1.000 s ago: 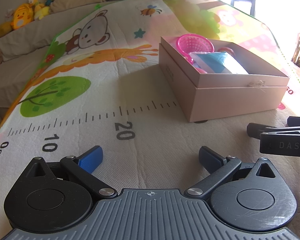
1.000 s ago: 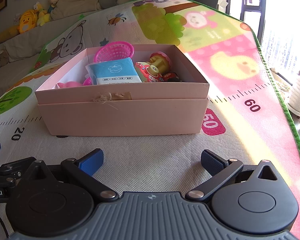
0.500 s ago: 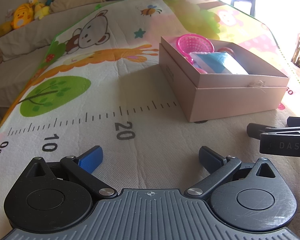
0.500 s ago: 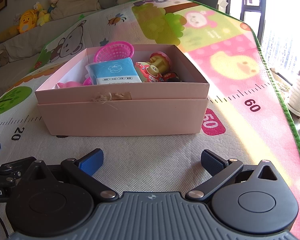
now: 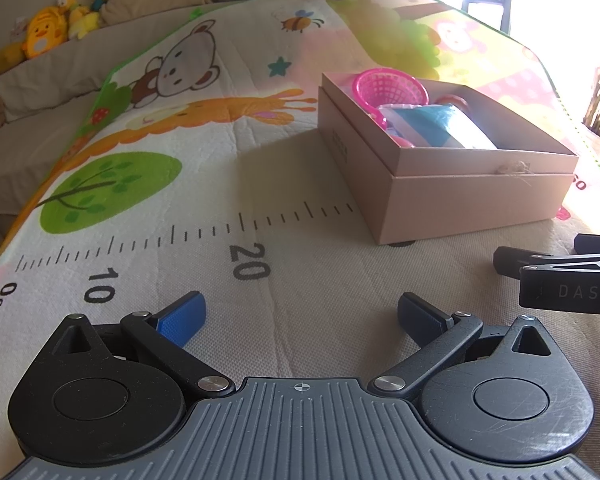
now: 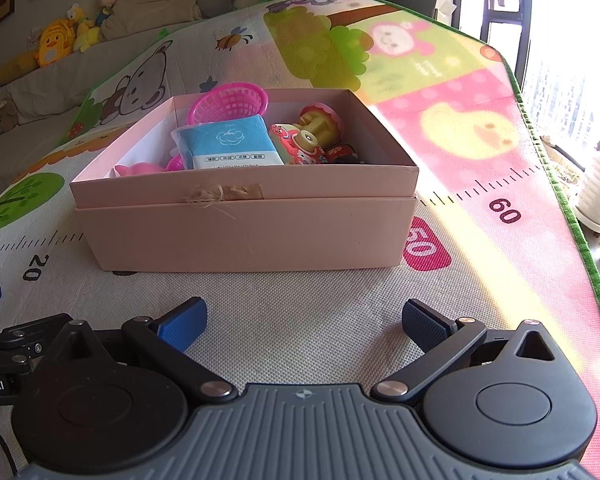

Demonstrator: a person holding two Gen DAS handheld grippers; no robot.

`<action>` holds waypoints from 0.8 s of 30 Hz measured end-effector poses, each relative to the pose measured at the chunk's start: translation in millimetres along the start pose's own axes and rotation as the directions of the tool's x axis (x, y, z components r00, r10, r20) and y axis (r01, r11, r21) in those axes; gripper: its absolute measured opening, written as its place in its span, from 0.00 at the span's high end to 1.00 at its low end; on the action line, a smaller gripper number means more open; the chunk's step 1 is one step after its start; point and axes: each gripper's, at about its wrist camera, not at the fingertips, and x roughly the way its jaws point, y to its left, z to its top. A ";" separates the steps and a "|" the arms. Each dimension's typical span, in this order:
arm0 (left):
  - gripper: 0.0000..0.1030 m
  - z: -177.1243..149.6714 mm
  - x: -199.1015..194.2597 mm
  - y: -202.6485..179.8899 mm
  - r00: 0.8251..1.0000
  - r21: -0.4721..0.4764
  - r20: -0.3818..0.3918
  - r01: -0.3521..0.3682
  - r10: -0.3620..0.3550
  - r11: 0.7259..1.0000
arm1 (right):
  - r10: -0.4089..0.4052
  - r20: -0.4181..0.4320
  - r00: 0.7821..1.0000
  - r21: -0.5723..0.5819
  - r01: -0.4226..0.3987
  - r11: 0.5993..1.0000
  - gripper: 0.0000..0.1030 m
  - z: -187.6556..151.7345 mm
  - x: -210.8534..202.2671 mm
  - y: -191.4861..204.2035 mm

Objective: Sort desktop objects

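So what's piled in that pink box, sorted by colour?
Pink: 2, the mesh basket and a small pink toy, partly hidden.
Blue: 1, the tissue pack.
Multicoloured: 1, a red and yellow toy.
Total: 4 that show clearly.

Pink box (image 6: 244, 232) front wall hides lower halves of toys; tissue pack (image 6: 232, 142) print too small to read.

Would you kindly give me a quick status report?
Left tongs and right tongs open, empty. Pink box holds basket, tissue pack, toys. Mat between unobstructed.
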 end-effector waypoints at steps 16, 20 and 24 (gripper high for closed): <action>0.00 0.6 -1.0 0.3 1.000 -0.007 0.001 0.007 -0.007 1.000 | 0.000 0.000 1.000 0.000 0.000 1.000 0.00 -0.2 -0.5 0.2; 0.00 1.5 -0.4 -0.9 1.000 -0.010 0.002 0.010 -0.010 1.000 | 0.000 0.000 1.000 0.000 0.000 1.000 0.00 -0.5 0.7 0.2; 0.00 1.6 -0.2 -1.1 1.000 -0.010 0.001 0.010 -0.010 1.000 | 0.000 0.000 1.000 0.000 0.000 1.000 0.00 -0.1 -0.2 0.2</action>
